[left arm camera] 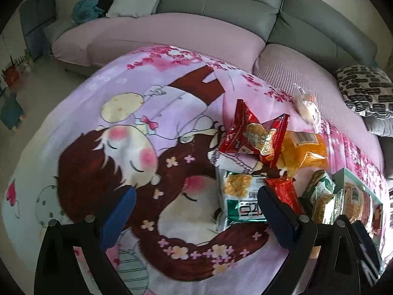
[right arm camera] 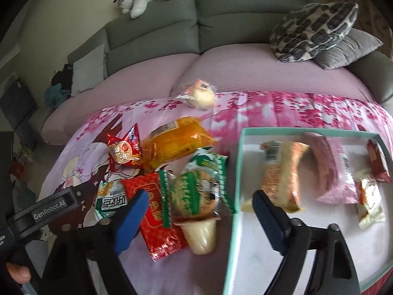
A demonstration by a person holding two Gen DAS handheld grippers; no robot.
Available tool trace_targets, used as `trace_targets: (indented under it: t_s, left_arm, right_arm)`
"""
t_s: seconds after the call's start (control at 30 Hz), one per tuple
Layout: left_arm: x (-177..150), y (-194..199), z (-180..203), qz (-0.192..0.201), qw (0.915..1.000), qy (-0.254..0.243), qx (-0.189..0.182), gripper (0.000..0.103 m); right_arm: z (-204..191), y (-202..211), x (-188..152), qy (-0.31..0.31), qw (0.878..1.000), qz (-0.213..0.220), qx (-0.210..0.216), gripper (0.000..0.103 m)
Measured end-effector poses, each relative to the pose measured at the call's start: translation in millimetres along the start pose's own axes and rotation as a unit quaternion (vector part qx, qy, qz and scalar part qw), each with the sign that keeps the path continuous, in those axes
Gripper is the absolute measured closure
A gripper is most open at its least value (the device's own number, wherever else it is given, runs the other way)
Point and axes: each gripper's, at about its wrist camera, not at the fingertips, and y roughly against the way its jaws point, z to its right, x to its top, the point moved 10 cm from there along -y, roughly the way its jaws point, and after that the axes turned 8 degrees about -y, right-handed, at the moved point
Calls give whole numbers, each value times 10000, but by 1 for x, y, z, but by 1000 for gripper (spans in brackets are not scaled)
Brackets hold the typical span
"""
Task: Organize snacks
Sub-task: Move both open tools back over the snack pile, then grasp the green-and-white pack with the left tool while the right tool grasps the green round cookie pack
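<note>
You're mid-sort: right gripper (right arm camera: pixel 200 211) hangs open and empty over the green-wrapped snack (right arm camera: pixel 196 191) just left of the teal box (right arm camera: pixel 235 196), left gripper (left arm camera: pixel 196 211) open too; next, close on it.

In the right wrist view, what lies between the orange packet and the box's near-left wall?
In the right wrist view, a green-and-white wrapped snack lies between the orange packet and the box's left wall; it stops short of the wall.
</note>
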Motion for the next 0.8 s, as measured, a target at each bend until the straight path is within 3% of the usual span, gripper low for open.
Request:
trace_targets:
  t_s: [0.1,0.27,0.8]
  left_arm:
    - [0,-5,2,-30,10000,-36,-48,4]
    - [-2,-15,6,-150,9997,-54,-183,4]
    - [-9,-31,20,-389,9978,-213,-499,4]
  right_arm:
    - [-7,-9,-2,140,9999,-57,-44,29]
    - [-9,-22,-4,309,9992,-140,-222,34]
    - [-7,-35,-11,553,9973,-315,-373,40]
